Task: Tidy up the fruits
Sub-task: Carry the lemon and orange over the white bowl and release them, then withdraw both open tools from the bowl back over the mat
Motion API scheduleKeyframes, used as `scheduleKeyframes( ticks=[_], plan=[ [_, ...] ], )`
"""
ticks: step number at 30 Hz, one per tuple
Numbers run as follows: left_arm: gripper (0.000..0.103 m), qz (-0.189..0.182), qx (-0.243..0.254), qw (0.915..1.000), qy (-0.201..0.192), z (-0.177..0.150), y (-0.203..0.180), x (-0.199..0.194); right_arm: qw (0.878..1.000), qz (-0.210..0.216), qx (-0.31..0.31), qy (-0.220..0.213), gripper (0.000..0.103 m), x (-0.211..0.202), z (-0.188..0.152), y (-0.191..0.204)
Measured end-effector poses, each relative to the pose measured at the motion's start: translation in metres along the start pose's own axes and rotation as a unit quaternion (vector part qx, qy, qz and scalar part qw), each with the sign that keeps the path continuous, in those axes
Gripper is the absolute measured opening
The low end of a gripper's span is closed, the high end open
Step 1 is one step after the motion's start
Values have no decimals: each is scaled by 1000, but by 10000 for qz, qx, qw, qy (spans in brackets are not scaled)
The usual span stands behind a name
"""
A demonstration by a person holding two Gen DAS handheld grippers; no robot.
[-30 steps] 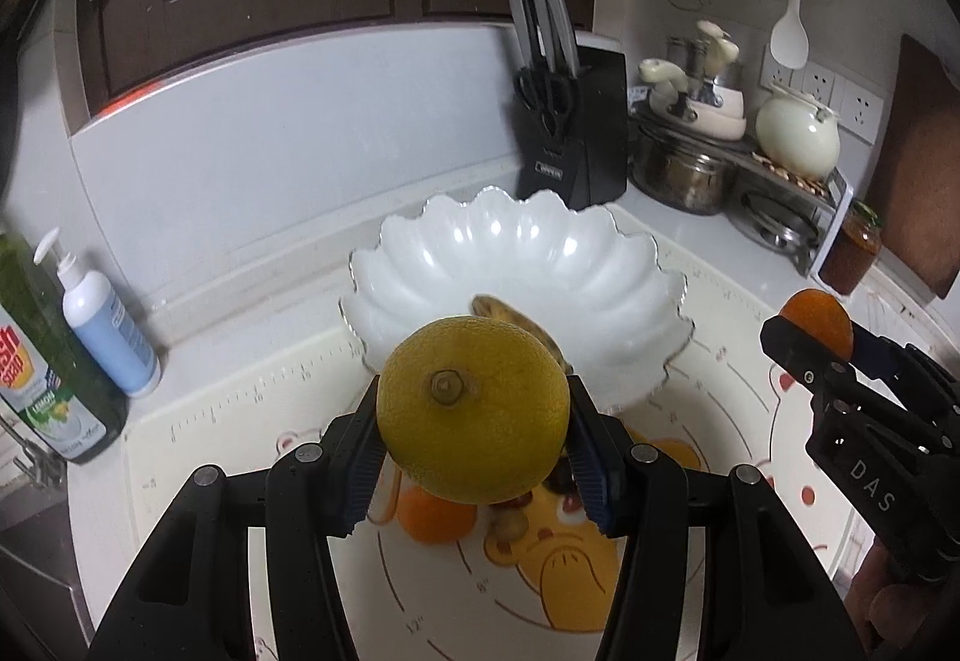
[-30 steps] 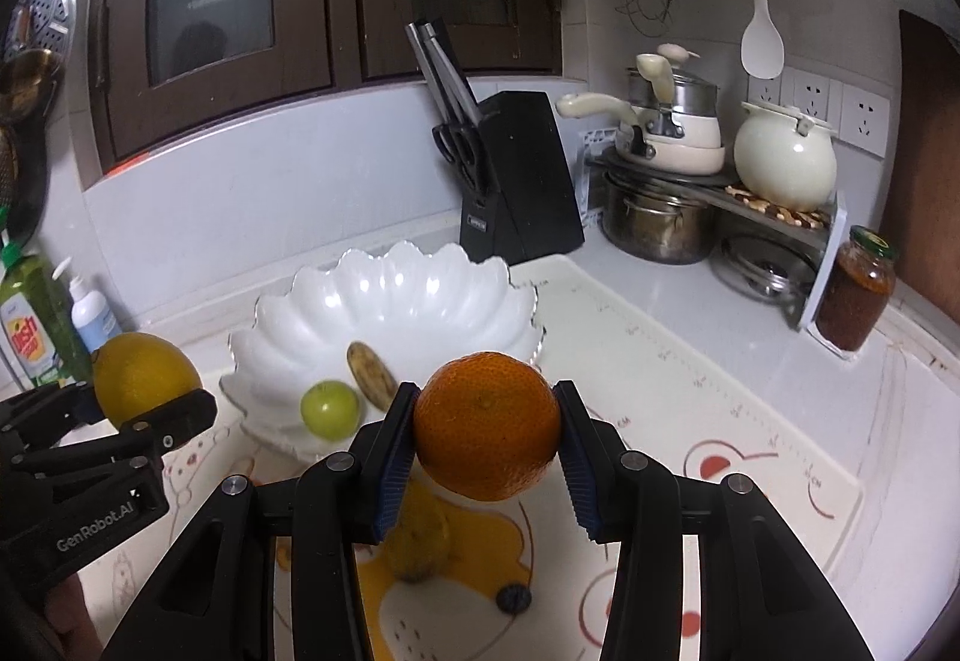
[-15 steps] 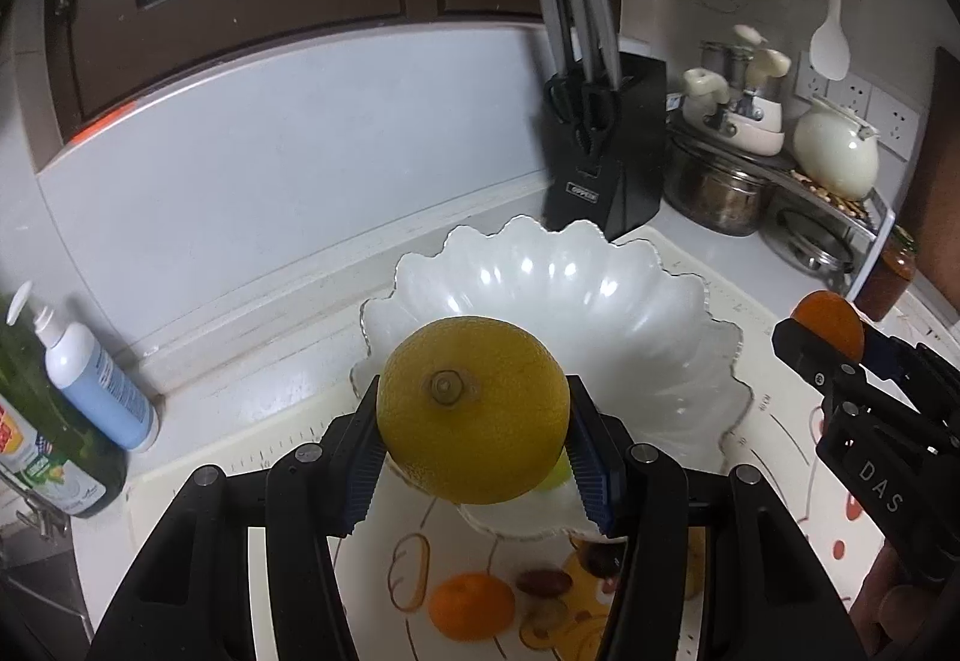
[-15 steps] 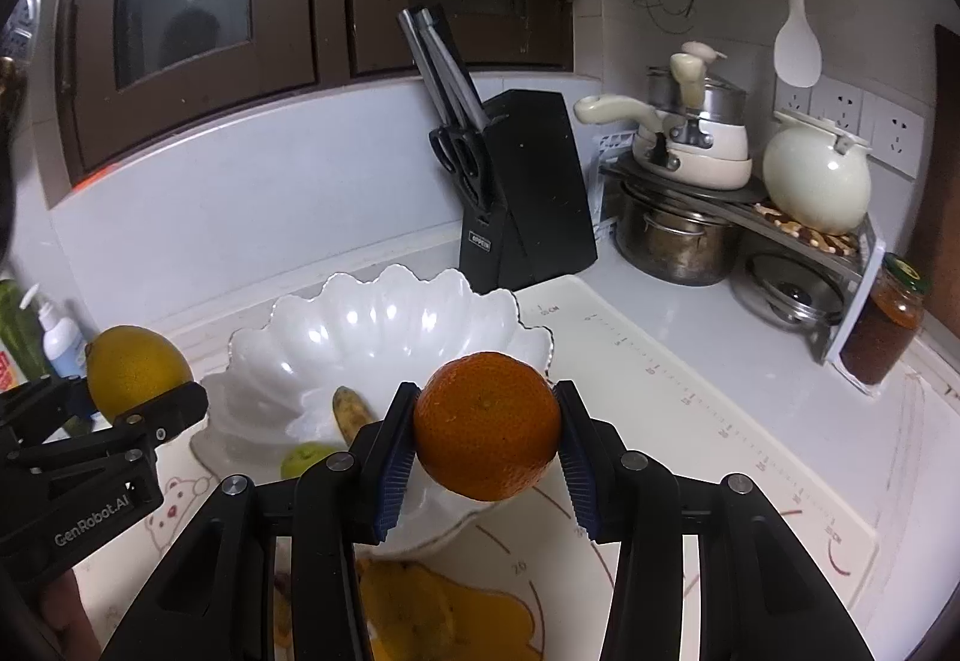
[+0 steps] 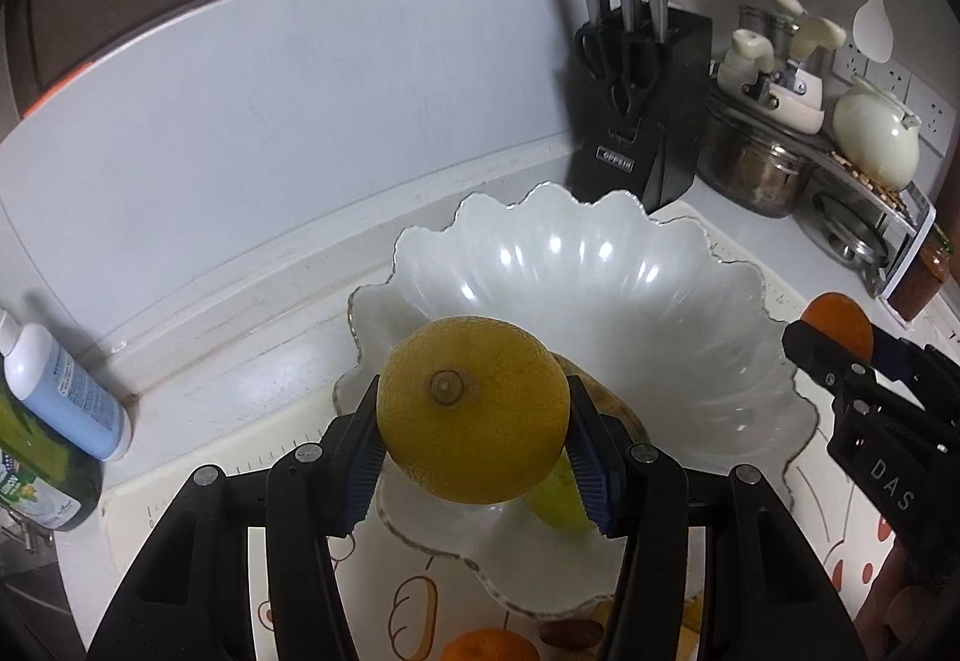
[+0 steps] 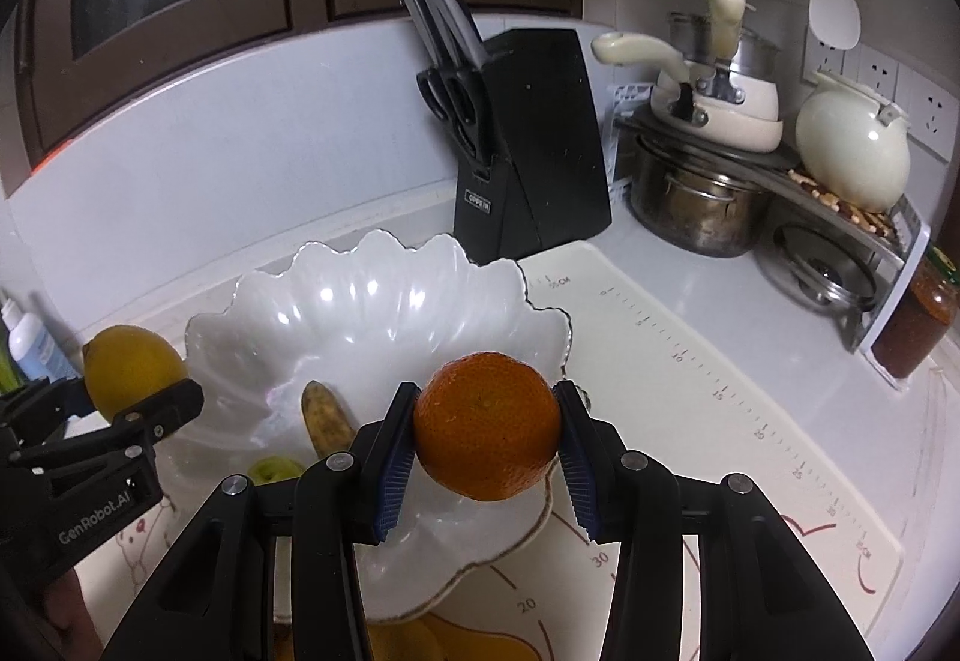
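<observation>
Both jaws hold fruit: the left gripper (image 5: 474, 442) squeezes a big round yellow lemon (image 5: 473, 409), the right gripper (image 6: 487, 451) a round orange (image 6: 487, 425), above the wavy white bowl (image 6: 360, 301).

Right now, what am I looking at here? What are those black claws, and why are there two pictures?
No robot arm is here: a person holds two hand-held claws, each with a camera looking forward along its fingers. One picture comes from the left claw, the other from the right.

The left gripper is clamped on a yellow citrus fruit. The right gripper is clamped on an orange. Each claw also shows at the edge of the other's picture.

Both hang over a white scalloped bowl, which already holds a browned banana and a small green fruit. The bowl stands on a cartoon-printed mat on a kitchen counter. Behind are a knife block and pots.
</observation>
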State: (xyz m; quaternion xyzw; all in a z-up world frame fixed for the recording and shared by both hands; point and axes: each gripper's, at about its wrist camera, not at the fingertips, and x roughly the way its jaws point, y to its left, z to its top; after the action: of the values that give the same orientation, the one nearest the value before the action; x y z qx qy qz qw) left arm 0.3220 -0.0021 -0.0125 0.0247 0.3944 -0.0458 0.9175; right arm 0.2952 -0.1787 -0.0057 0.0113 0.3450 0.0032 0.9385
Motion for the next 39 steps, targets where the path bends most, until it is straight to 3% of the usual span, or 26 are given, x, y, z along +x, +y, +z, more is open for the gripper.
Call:
scheduleKeyframes(
  ticks=[21, 23, 24, 25, 26, 28, 30, 34, 39],
  plan=[
    [55, 140, 21, 9977, 663, 1, 5, 48, 9980, -76, 66, 626, 46, 49, 1, -4],
    [64, 186, 44, 9979, 618, 1, 5, 46, 9978, -90, 79, 649, 47, 49, 1, -5],
    [69, 254, 49, 9981, 559, 2, 4, 43, 9978, -79, 94, 647, 51, 48, 1, -5],
    [77, 280, 35, 9983, 510, 3, 5, 41, 9980, -108, 100, 615, 63, 46, 1, -5],
    [78, 277, 6, 9986, 456, 4, 5, 37, 9983, -176, 110, 542, 76, 43, 2, -6],
    [78, 285, 15, 9987, 419, 5, 6, 33, 9987, -303, 129, 378, 86, 35, 5, -7],
    [80, 340, 30, 9987, 384, 5, 6, 28, 9986, -449, 113, 254, 88, 26, 9, -7],
    [94, 352, -40, 9991, 223, 4, 8, 11, 9982, -583, 78, 107, 91, 9, 14, -7],
    [98, 423, -30, 9991, 14, 1, 8, -13, 9984, -535, 138, -140, 92, -18, 11, -4]
  ],
)
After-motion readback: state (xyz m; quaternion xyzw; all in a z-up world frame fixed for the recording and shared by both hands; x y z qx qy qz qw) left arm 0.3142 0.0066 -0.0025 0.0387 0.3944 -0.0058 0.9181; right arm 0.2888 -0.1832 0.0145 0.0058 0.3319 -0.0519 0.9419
